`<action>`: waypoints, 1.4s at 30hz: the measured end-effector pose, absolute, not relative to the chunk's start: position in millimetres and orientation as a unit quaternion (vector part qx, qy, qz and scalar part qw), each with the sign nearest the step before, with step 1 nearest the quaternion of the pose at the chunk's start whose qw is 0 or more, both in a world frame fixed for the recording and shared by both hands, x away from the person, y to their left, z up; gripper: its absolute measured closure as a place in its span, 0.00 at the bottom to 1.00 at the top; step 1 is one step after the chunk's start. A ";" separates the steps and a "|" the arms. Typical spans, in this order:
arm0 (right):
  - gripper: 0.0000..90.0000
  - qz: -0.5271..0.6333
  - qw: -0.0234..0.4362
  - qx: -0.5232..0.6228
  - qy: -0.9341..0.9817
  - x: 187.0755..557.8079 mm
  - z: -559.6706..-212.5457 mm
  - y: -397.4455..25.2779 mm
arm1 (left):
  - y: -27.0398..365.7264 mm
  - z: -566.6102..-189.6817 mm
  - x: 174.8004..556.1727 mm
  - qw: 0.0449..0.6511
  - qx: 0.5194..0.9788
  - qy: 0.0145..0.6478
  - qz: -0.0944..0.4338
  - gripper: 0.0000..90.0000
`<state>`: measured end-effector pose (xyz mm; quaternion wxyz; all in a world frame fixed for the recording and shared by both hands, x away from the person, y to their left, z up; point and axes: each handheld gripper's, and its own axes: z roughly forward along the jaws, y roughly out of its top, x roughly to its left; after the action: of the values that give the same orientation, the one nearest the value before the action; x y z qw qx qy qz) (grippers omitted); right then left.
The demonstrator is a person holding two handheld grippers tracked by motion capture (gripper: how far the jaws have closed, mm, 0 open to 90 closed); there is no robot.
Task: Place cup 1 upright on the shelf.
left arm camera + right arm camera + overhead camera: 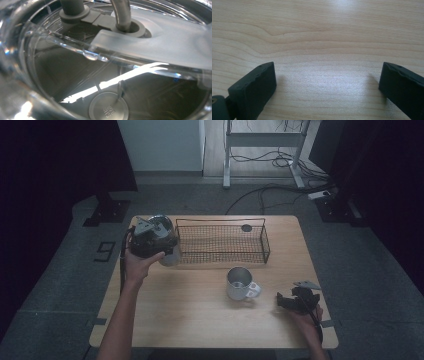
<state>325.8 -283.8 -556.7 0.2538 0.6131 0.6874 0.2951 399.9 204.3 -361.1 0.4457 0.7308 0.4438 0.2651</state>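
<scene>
From above, my left gripper [150, 240] holds a steel lidded cup [167, 245] at the bench's far left corner, beside one wire basket [222, 241]; one mug [240, 283] waits mid-bench, so I judge half remains. My left gripper view looks into that cup [105, 75], jaws unseen, so their spread I cannot tell. My right gripper [327, 87] rests spread wide, empty, near the bench's right edge.

Your table [200, 310] is pale wood, matt with visible grain. On it, the mug [241, 283] looks like dull metal, the basket [222, 241] behind it thin dark wire. Your right tool [327, 85] has matt black jaws.
</scene>
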 end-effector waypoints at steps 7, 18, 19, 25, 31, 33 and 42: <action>0.01 0.295 0.254 0.613 0.687 325.8 -556.7 -283.8 | 202.5 -362.7 406.5 0.449 0.728 0.448 0.259 0.05; 0.01 0.296 0.255 0.613 0.687 325.8 -556.8 -283.8 | 196.3 -368.5 416.5 0.445 0.732 0.451 0.250 0.05; 0.01 0.296 0.255 0.613 0.687 325.8 -556.8 -283.8 | 195.7 -369.0 417.4 0.444 0.732 0.452 0.249 0.05; 0.01 0.296 0.255 0.613 0.687 325.8 -556.8 -283.8 | 191.2 -370.7 422.8 0.444 0.735 0.449 0.247 0.04; 0.01 0.296 0.254 0.613 0.687 325.8 -556.8 -283.8 | 186.1 -370.0 428.0 0.444 0.737 0.448 0.243 0.05; 0.01 0.296 0.255 0.613 0.687 325.8 -556.8 -283.8 | 184.4 -369.6 429.6 0.445 0.737 0.447 0.242 0.05; 0.01 0.296 0.254 0.613 0.687 325.8 -556.8 -283.8 | 179.0 -369.9 437.0 0.446 0.737 0.449 0.239 0.05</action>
<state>325.8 -283.8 -556.8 0.2545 0.6128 0.6873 0.2957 437.0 179.0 -369.9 0.4461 0.7365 0.4488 0.2389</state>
